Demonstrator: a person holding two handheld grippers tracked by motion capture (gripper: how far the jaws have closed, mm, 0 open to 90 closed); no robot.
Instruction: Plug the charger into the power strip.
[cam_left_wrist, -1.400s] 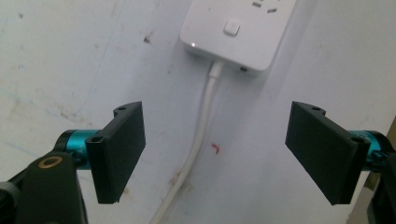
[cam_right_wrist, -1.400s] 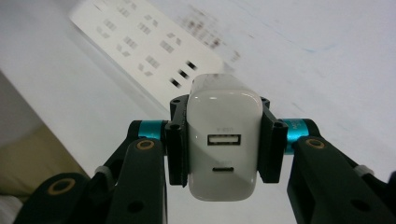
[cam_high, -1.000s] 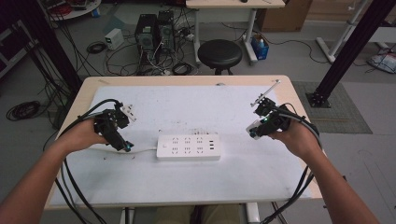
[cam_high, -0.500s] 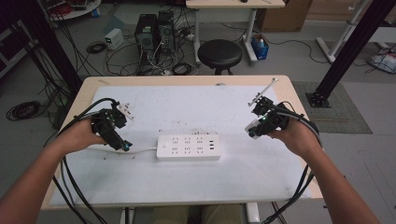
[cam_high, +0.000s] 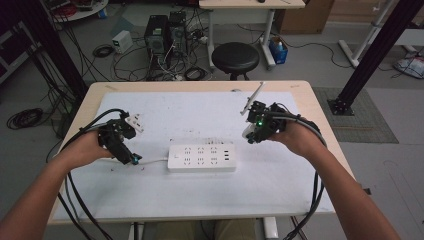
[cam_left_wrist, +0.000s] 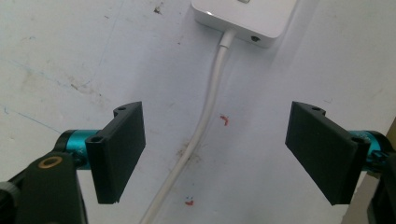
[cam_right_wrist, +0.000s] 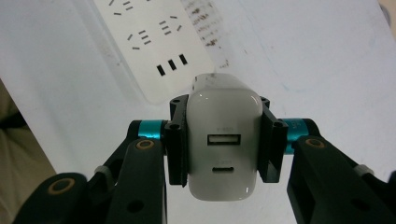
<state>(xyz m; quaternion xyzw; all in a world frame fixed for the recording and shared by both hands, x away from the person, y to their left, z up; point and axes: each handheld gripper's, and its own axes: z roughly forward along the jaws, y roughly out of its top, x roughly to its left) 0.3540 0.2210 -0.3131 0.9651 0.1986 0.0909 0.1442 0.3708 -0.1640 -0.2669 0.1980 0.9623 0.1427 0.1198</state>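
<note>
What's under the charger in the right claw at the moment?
Below the white charger, clamped in the right claw, lie the white table sheet and the power strip's end. The charger's own body hides its prongs and the sheet directly beneath.

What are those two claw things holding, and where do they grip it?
The right gripper clamps a white charger by its two flat sides. The left gripper is open, straddling the power strip's cable.

A lab or workshop room set up for recording. Beyond the white-covered tabletop (cam_high: 150, 107), two black computer towers (cam_high: 167, 35) stand on the bare grey floor amid a tangle of loose cables (cam_high: 135, 57). A round black stool (cam_high: 235, 56) sits before a second table (cam_high: 240, 7). Black metal frame beams (cam_high: 375, 52) slant down at both sides, and a cardboard box (cam_high: 302, 15) rests by the far wall.
</note>
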